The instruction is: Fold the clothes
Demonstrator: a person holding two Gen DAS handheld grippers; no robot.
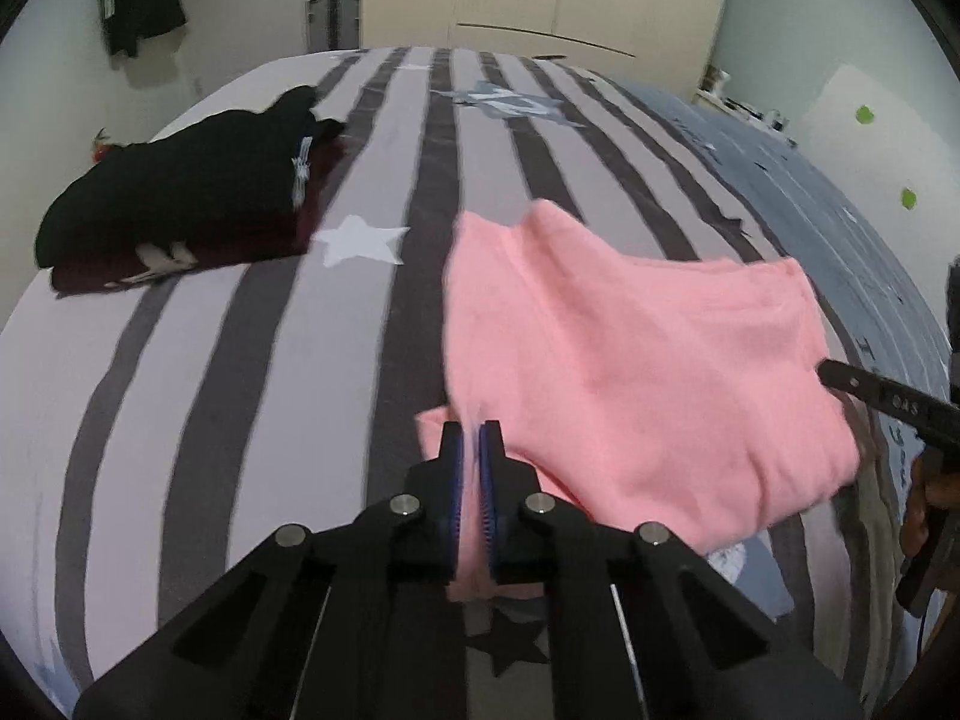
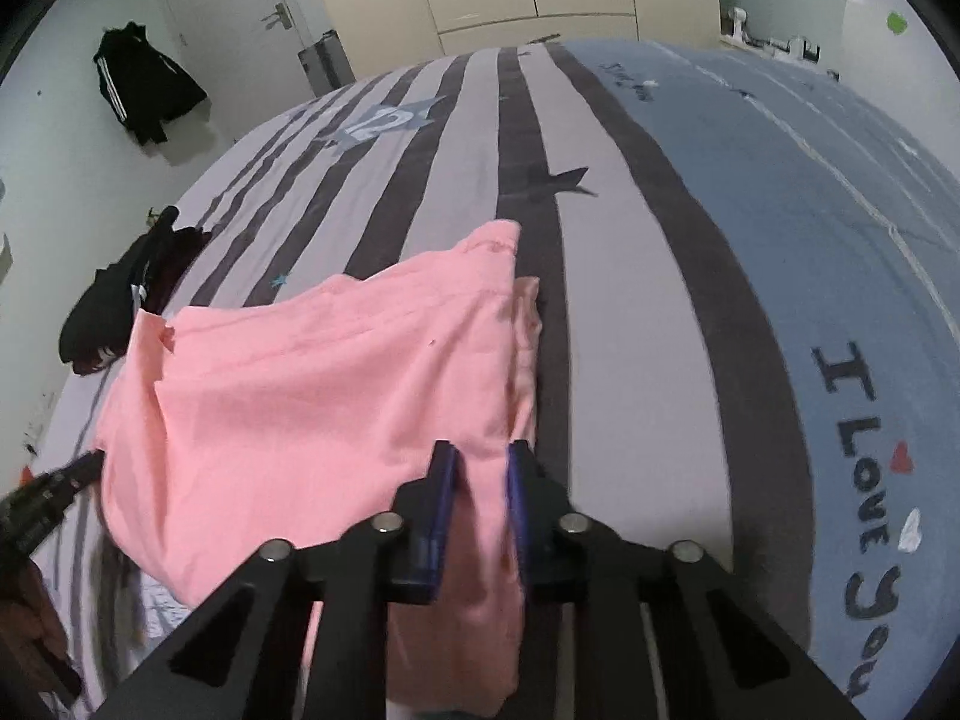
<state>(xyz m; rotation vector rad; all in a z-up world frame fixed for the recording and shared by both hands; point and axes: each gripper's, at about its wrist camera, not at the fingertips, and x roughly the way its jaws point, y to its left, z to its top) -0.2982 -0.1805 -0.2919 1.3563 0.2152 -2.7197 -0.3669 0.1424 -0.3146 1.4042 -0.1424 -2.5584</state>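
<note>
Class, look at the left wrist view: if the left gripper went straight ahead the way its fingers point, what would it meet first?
The left gripper is shut on the pink garment, so that cloth already lies in its path. Beyond the garment's far edge comes the striped bedcover, probably; depth is unclear.

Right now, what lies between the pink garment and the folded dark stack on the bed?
Only bare striped bedsheet with a white star print separates the pink garment from the dark stack, clearest in the left wrist view.
</note>
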